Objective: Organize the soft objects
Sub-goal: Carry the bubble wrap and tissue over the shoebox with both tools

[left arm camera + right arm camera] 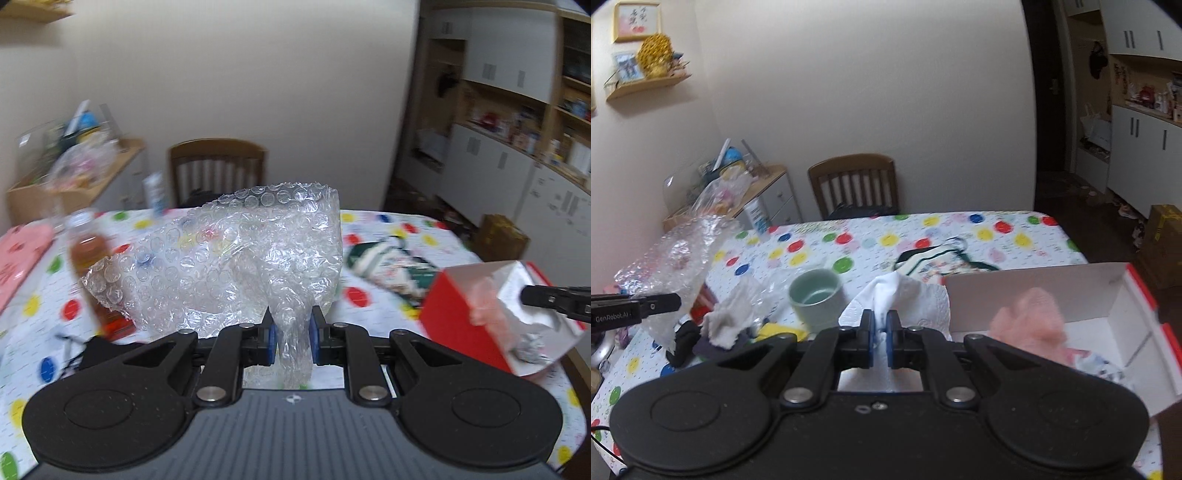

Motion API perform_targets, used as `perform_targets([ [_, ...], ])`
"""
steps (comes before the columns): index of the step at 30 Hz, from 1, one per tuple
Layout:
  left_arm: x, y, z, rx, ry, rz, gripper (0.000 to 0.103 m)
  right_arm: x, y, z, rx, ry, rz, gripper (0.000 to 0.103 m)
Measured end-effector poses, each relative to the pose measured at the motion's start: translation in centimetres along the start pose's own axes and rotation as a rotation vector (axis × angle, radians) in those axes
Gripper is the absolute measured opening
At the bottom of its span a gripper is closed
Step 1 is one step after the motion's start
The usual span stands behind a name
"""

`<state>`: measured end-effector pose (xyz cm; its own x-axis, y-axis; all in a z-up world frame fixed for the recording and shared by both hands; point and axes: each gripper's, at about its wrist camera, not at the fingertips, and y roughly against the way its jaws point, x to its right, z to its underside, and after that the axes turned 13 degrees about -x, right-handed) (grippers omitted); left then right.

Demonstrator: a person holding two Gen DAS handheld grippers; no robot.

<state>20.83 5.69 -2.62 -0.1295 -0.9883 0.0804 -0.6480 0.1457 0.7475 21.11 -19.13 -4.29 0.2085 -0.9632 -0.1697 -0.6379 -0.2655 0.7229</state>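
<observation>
Bubble wrap [236,258] is hanging bunched between the pads of the left gripper [291,334], which is pinched on it and carrying it above the spotted tablecloth [369,299]. The right gripper [881,339] is clamped nearly shut on a white paper towel [923,299], just beside the open red-and-white box [1119,295], where a pink cloth [1030,317] is already lying. Judging by this, the step in hand is gathering soft things into the box; the next move is probably calling for both loads to be carried over its rim and let go inside. On the table, a grey rag [727,317], a green cup [816,295] and a striped pouch [938,262] are waiting. Motion blur is smearing the bottle [88,251] behind the wrap, and the box's near corner is being cut off by the gripper body.
</observation>
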Motion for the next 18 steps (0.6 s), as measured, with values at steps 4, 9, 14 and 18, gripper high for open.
perform_targets([
  [4,4.3,-0.7,-0.8,-0.003,-0.053,0.059,0.017,2.6,1.3,0.1,0.020,-0.023,0.024,0.005],
  [9,9.3,-1.9,-1.8,-0.021,-0.122,0.128,0.017,6.1,2.6,0.6,0.033,-0.047,0.053,0.005],
  [14,14.0,-3.3,-2.6,-0.045,-0.194,0.168,0.017,9.6,3.5,1.0,0.036,-0.077,0.071,0.005],
  [18,17.2,-4.6,-2.7,-0.065,-0.246,0.187,0.017,12.2,3.7,1.2,0.033,-0.094,0.081,0.005],
])
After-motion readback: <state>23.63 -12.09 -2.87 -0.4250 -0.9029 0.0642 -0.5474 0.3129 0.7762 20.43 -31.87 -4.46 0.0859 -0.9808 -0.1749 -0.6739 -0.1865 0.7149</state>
